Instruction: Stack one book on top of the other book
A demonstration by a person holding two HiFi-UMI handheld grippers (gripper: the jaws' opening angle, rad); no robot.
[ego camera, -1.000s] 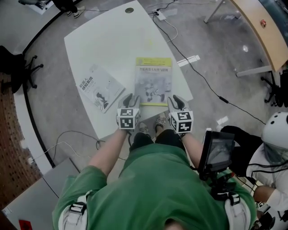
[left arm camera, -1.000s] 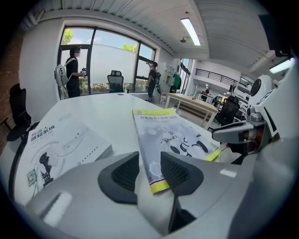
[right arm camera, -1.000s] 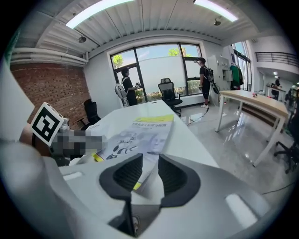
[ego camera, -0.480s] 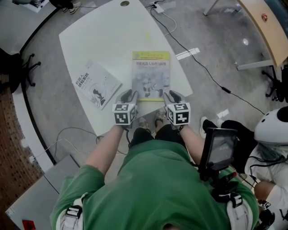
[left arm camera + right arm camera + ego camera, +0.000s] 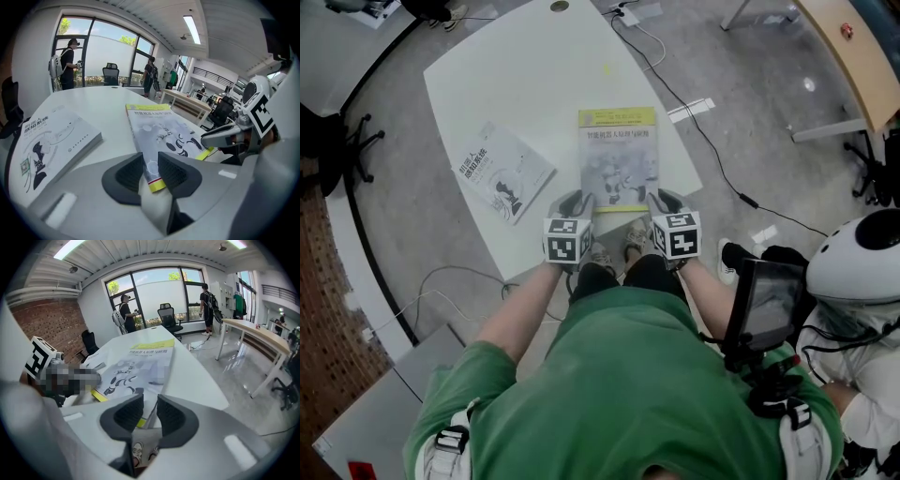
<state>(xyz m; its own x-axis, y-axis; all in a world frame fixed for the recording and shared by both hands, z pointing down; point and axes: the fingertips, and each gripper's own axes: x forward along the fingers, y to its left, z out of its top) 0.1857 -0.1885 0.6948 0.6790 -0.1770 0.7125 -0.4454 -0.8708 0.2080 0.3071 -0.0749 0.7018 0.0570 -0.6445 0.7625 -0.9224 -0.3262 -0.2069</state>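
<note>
Nothing stacked yet: grey yellow-edged book (image 5: 617, 155) and white paperback (image 5: 499, 171) lie apart on white bench (image 5: 525, 84). At yellow-edged book's near corners, left claw (image 5: 572, 200) and right claw (image 5: 667, 199) narrow, just been closing, not yet gripping.

Bright, even daylight from tall far glass windows (image 5: 159, 287) and white ceiling strip lamps (image 5: 191, 29); soft shadows, strong fisheye bending at edges.

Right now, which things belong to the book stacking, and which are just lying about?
For the job: yellow-edged book, white book, the white table under them.
Just lying about: black office chair, floor cable, wooden desk.
</note>
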